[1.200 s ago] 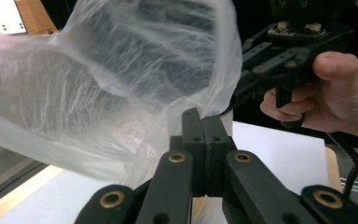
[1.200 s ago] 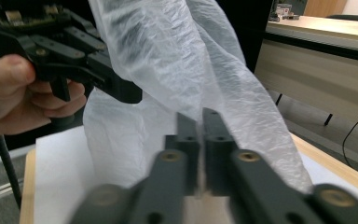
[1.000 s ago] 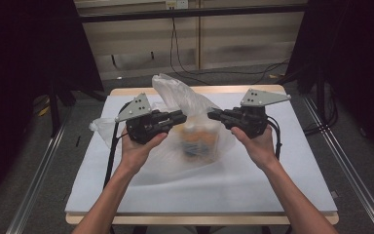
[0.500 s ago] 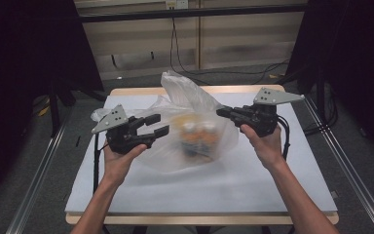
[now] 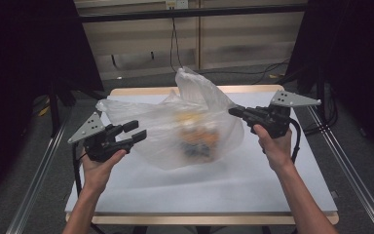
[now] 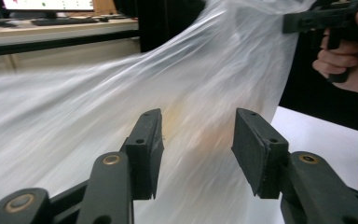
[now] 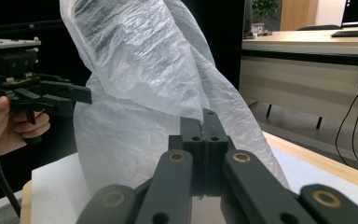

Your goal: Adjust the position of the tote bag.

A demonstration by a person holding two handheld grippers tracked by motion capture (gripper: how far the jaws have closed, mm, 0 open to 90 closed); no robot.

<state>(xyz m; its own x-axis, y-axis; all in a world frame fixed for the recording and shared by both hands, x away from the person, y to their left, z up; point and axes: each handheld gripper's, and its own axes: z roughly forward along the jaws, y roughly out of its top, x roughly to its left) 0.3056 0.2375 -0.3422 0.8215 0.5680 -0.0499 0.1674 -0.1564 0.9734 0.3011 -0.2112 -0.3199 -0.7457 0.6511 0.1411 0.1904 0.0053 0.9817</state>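
Thin clear plastic bag (image 5: 175, 129) over mid tabletop (image 5: 282, 195), partly lifted, w/ orange-and-dark contents (image 5: 195, 139) blurred inside near the bottom; can't tell what they are. Bag top bunched into a peak toward the far edge.

Right gripper (image 5: 234, 112) clamped shut on the bag's right-hand film; in right gripper view, jaws pressed together w/ a pinch of film at the tips (image 7: 204, 122). Left gripper (image 5: 135, 131) just beside the bag's left flank, jaws partway apart and just been closing a bit; in left gripper view, pads (image 6: 145, 156) stand apart w/ blurred film ahead of them, nothing pinched as far as visible.

Handling, as a judgement:
- Film very light, limp, crinkly, prob. slippery; no stiffness, folds wherever grabbed.
- Weight sits in the contents, so bag sags and swings from any single hold.
- Thin film likely to stretch or tear if yanked against the load.
- Best hold: gathered film at rim or bunched peak, several layers thick, not a single taut sheet.
- Second hold opposite the right one, at the left rim, to spread the mouth or share the load.
- Contents poss. breakable; gentle set-down advised.
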